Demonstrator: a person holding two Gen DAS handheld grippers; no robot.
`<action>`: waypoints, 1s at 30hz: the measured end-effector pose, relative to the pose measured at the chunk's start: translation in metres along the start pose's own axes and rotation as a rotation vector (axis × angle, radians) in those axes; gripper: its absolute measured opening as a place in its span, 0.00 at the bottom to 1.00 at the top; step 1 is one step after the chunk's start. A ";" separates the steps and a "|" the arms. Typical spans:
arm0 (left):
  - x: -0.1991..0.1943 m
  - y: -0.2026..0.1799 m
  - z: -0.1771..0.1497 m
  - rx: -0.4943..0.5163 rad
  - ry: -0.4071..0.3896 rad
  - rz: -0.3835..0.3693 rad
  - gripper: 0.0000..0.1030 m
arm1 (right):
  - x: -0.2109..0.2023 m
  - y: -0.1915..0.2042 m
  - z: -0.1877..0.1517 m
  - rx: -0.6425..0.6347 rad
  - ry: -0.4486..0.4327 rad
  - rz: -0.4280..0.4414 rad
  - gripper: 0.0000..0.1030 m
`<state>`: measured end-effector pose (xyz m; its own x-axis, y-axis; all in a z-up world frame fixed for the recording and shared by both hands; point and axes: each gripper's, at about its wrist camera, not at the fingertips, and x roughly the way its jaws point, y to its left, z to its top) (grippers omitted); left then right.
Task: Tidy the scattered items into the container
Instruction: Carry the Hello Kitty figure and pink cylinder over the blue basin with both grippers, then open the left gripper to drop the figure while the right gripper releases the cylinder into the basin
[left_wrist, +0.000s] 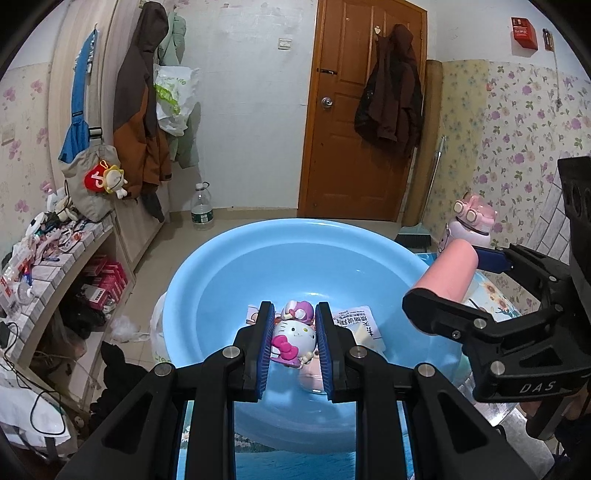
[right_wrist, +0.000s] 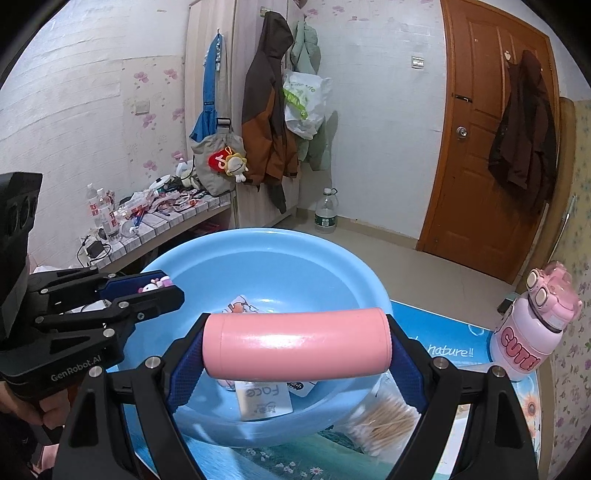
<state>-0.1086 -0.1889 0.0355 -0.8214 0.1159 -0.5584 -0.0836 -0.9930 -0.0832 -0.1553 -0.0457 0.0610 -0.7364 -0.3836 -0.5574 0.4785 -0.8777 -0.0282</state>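
Note:
A round blue basin (left_wrist: 236, 273) sits on the table, seen in both views. My left gripper (left_wrist: 293, 307) is shut on a small Hello Kitty toy (left_wrist: 291, 338) with a pink bow, held above the basin's inside. In the right wrist view the left gripper (right_wrist: 171, 285) reaches in from the left with the toy (right_wrist: 154, 285) between its pads. My right gripper (right_wrist: 297, 330) is shut on a pink cylinder (right_wrist: 295, 345), gripped end to end and lying crosswise over the basin (right_wrist: 266, 233). Paper packets (right_wrist: 264, 402) lie on the basin's floor.
A pink bottle (right_wrist: 532, 328) marked CUTE stands at the table's right. A bag of cotton swabs (right_wrist: 384, 421) lies beside the basin's near right rim. A cluttered shelf (right_wrist: 147, 218) runs along the left wall. A water bottle (right_wrist: 325, 212) stands on the floor.

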 end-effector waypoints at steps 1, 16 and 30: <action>0.000 0.000 0.000 0.001 0.001 0.001 0.20 | 0.001 0.000 0.000 -0.001 0.002 0.001 0.86; 0.025 -0.002 -0.009 0.013 0.070 0.021 0.20 | 0.009 -0.002 -0.004 0.012 0.028 -0.003 0.86; 0.027 -0.007 -0.014 0.029 0.075 0.049 0.58 | 0.015 -0.003 -0.011 0.014 0.047 -0.003 0.86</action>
<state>-0.1220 -0.1783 0.0092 -0.7805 0.0675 -0.6215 -0.0614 -0.9976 -0.0312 -0.1627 -0.0458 0.0430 -0.7145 -0.3674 -0.5954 0.4693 -0.8828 -0.0185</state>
